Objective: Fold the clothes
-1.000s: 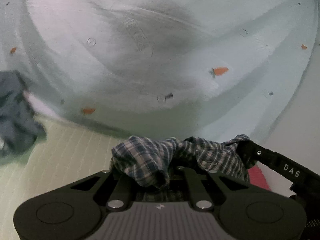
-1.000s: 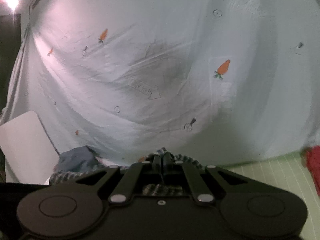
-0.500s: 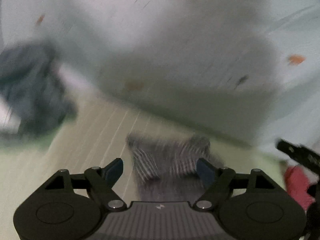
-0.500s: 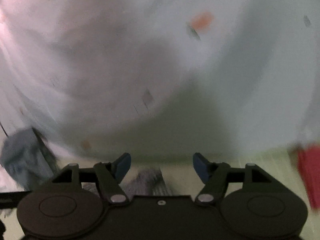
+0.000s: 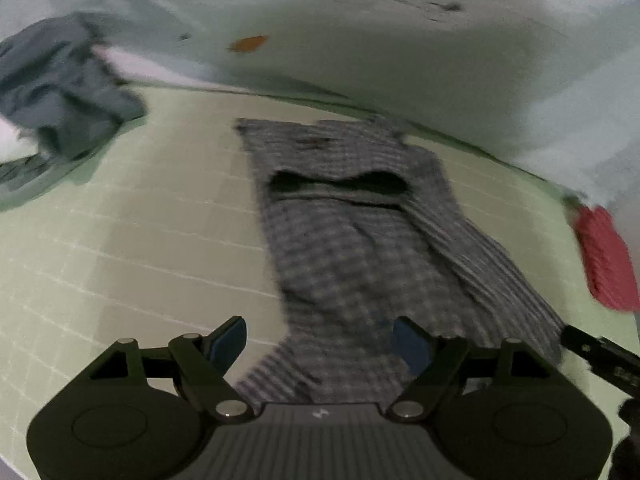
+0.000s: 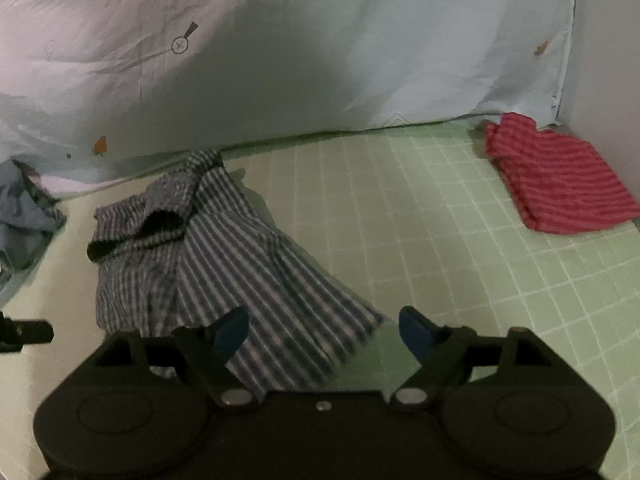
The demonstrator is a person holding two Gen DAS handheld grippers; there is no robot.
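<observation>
Plaid shirt (image 5: 360,248) lies on green mat (image 5: 140,220); left hand-held gripper (image 5: 320,344) released, right hand-held gripper (image 6: 324,332) opening, gripping nothing.

plaid shorts (image 5: 360,248) | rumpled, flat | green grid mat (image 5: 140,240)

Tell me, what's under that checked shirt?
The checked shirt lies spread on a green gridded mat, which shows all around it. Whether anything else sits beneath the cloth can't be seen; the fabric covers it.

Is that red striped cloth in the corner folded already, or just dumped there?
Folded. The red striped cloth lies as a flat, squared stack with stacked layers along its near edge.
</observation>
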